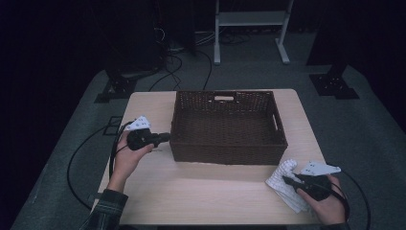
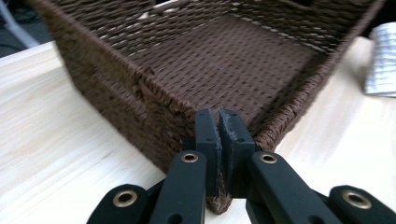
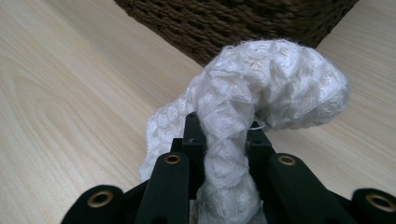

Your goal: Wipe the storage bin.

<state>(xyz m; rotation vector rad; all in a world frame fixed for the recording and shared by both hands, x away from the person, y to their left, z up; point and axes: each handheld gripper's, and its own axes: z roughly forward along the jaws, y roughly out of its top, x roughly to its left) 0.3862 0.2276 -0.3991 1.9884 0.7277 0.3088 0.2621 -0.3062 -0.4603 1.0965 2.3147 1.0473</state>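
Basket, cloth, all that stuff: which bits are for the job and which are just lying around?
For the job:
wicker basket, pinched at its corner by the left gripper
white cloth, clamped in the right gripper

Lying about:
white frame on the floor
loose floor cables

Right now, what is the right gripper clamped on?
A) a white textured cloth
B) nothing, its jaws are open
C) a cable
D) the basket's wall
A: in the right gripper view the right gripper has its jaws closed on a bunched fold of the white cloth, beside the brown woven basket.
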